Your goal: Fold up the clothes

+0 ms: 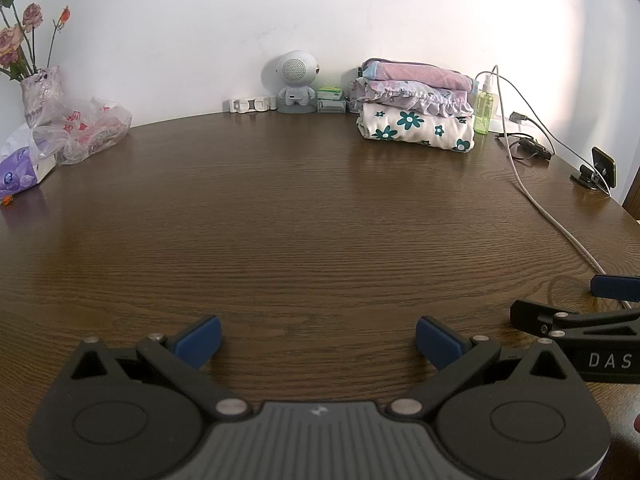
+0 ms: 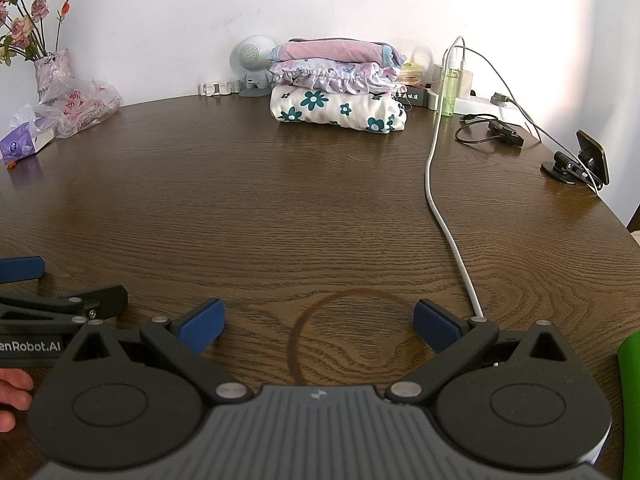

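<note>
Both tongs, left (image 1: 318,342) and right (image 2: 319,326), hover spread, side by side.

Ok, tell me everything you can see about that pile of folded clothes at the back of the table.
The pile of folded clothes holds three soft fabric pieces, stacked: a cream piece with teal flowers at the bottom, a pale lilac ruffled floral one in the middle, a pink one with light blue trim on top. It rests on the brown wooden table near the white wall. Neither gripper touches it.

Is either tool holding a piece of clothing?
No: left tool and right tool are open and empty, and the folded clothes sit stacked by the wall.
</note>
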`<move>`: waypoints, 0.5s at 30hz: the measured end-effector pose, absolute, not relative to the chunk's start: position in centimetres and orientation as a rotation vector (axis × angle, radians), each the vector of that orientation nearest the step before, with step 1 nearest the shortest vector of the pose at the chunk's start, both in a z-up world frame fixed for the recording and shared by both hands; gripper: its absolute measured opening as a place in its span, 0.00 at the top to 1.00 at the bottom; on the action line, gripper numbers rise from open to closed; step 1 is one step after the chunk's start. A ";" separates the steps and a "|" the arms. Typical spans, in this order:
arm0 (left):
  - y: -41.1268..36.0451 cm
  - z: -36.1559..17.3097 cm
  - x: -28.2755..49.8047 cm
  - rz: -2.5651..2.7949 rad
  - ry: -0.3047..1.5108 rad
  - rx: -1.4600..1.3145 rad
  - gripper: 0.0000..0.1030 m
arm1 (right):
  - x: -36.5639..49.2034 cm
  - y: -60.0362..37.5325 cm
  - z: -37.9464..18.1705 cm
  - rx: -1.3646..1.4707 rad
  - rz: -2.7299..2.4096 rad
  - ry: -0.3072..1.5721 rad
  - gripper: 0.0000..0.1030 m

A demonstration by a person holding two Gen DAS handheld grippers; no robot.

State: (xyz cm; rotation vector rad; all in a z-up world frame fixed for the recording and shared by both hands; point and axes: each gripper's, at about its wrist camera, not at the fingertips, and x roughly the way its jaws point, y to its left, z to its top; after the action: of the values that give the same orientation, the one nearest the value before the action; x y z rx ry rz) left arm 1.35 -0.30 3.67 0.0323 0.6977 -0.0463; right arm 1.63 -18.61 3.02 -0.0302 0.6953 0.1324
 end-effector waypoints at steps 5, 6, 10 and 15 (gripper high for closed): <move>-0.4 3.7 1.3 -0.046 0.698 0.032 0.00 | 1.6 -18.6 3.0 -0.030 0.132 0.695 0.00; -0.4 3.7 1.3 -0.046 0.698 0.032 0.00 | 1.6 -18.6 3.0 -0.030 0.132 0.695 0.00; -0.4 3.7 1.3 -0.046 0.698 0.032 0.00 | 1.6 -18.6 3.0 -0.030 0.132 0.695 0.00; -0.4 3.7 1.3 -0.045 0.698 0.032 0.00 | 1.6 -18.6 3.0 -0.030 0.131 0.695 0.00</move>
State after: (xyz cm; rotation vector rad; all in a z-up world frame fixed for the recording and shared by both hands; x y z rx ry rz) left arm 1.33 -0.44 3.66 0.0324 0.6977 -0.0451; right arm 1.63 -18.61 2.98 -0.0303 0.6954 0.1315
